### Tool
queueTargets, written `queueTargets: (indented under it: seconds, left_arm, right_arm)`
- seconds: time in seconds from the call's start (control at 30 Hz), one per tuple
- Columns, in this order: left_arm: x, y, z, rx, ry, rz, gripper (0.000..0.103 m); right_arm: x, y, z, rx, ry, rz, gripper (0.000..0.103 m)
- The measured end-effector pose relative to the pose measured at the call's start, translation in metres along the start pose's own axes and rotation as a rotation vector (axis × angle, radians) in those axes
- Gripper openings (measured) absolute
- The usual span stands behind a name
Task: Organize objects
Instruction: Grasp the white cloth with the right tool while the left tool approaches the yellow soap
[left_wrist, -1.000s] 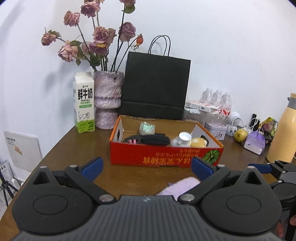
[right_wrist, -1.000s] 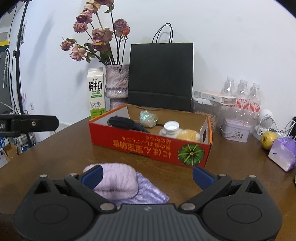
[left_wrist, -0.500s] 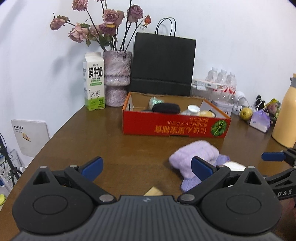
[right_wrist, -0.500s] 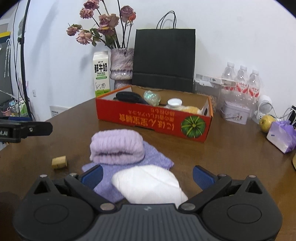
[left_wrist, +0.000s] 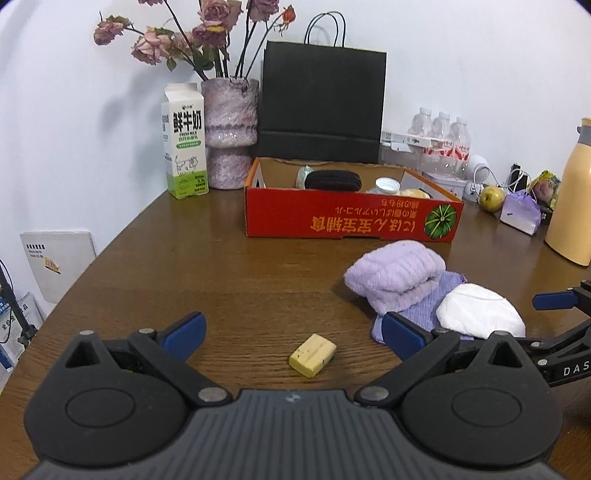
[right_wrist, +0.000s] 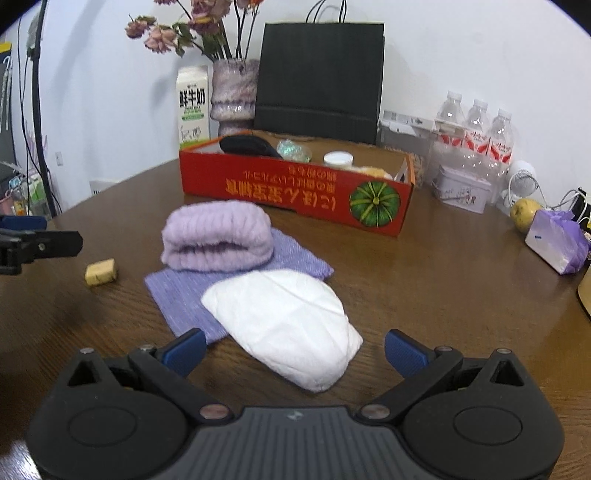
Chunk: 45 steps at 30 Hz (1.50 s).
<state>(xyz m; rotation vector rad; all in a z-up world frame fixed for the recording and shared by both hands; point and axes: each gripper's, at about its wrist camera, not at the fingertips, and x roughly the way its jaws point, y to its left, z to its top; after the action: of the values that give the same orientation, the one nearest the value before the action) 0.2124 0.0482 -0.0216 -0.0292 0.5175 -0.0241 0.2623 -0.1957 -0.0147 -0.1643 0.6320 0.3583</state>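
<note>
A red cardboard box (left_wrist: 351, 218) (right_wrist: 295, 192) stands mid-table holding a black pouch (left_wrist: 333, 180), a white-capped jar (left_wrist: 386, 184) and other small items. In front of it a rolled purple towel (left_wrist: 395, 275) (right_wrist: 218, 236) lies on a purple cloth (right_wrist: 184, 295), with a white folded mask (left_wrist: 480, 314) (right_wrist: 288, 321) beside it. A small yellow block (left_wrist: 313, 355) (right_wrist: 101, 272) lies on the table. My left gripper (left_wrist: 291, 332) is open, just behind the block. My right gripper (right_wrist: 293, 349) is open, the mask between its fingers.
At the back stand a milk carton (left_wrist: 184, 140), a vase of dried roses (left_wrist: 231, 133), a black paper bag (left_wrist: 321, 107), water bottles (right_wrist: 476, 136) and a tin (right_wrist: 461, 188). A yellow thermos (left_wrist: 572, 195), a pear (left_wrist: 491, 197) and a purple pouch (left_wrist: 521, 214) sit right.
Both grippers have drawn back from the box toward the table's near side. The towel, mask and yellow block have come into view in front of them.
</note>
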Motion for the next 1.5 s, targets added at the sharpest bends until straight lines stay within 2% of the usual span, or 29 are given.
queueTargets:
  seconds: [0.2, 0.4, 0.7, 0.8, 0.87, 0.9, 1.07, 1.27, 1.5]
  left_arm:
    - [0.012, 0.003, -0.004, -0.02, 0.031, -0.02, 0.103]
    - [0.018, 0.004, -0.007, -0.036, 0.052, -0.037, 0.103]
    - [0.023, 0.004, -0.009, -0.056, 0.07, -0.046, 0.103]
    - [0.024, 0.003, -0.01, -0.063, 0.077, -0.045, 0.103]
    - [0.024, 0.002, -0.012, -0.068, 0.078, -0.048, 0.103]
    - [0.024, 0.002, -0.012, -0.066, 0.076, -0.047, 0.103]
    - [0.023, 0.0, -0.014, -0.065, 0.073, -0.04, 0.103]
    - [0.025, 0.001, -0.014, -0.065, 0.078, -0.023, 0.103]
    - [0.029, 0.001, -0.014, -0.063, 0.097, -0.01, 0.103]
  right_arm:
    - [0.02, -0.001, 0.004, -0.043, 0.04, 0.016, 0.103]
    - [0.037, -0.011, 0.01, -0.003, 0.048, 0.108, 0.103]
    - [0.042, -0.008, 0.013, -0.028, 0.048, 0.13, 0.103]
    - [0.04, -0.008, 0.013, -0.033, 0.039, 0.14, 0.094]
    - [0.037, -0.007, 0.012, -0.042, 0.024, 0.149, 0.081]
    - [0.036, -0.006, 0.012, -0.046, 0.018, 0.149, 0.08]
    - [0.033, -0.005, 0.012, -0.045, 0.006, 0.137, 0.073]
    - [0.013, -0.002, 0.007, -0.034, -0.093, 0.068, 0.073]
    - [-0.003, -0.004, 0.001, 0.009, -0.143, 0.001, 0.073]
